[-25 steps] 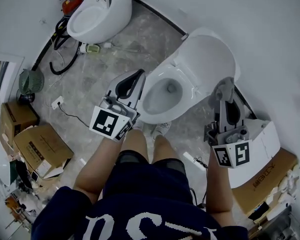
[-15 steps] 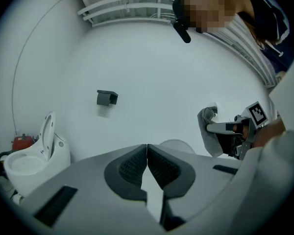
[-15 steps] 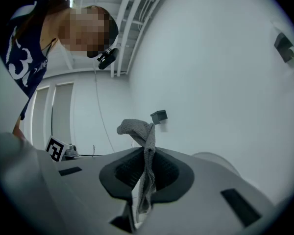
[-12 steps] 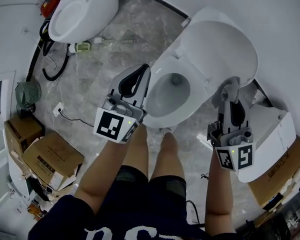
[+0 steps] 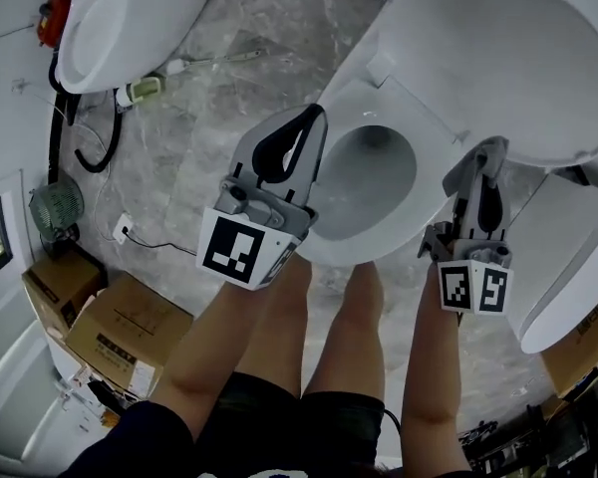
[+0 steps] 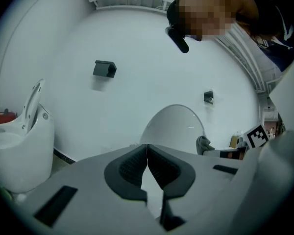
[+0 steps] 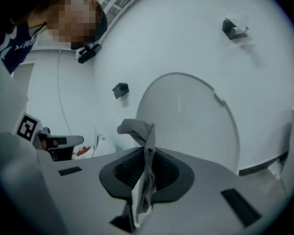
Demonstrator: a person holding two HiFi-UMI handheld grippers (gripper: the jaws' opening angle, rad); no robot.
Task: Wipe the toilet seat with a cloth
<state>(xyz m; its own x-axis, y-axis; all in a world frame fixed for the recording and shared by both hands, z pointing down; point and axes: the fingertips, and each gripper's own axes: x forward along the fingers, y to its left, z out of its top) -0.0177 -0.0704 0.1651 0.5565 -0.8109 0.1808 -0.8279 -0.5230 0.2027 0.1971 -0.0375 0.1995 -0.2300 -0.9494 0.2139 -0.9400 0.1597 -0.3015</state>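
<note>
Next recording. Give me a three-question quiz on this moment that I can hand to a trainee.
1. True or false: the cloth is clamped in the left gripper.
2. The lid is: A) raised, B) shut, C) taken off.
3. Fill in: in the head view, the boxes sit on the person's ____ side.

Key: 1 false. The right gripper holds it, and the left gripper's jaws are together on nothing. 2 A. 3 left.
</note>
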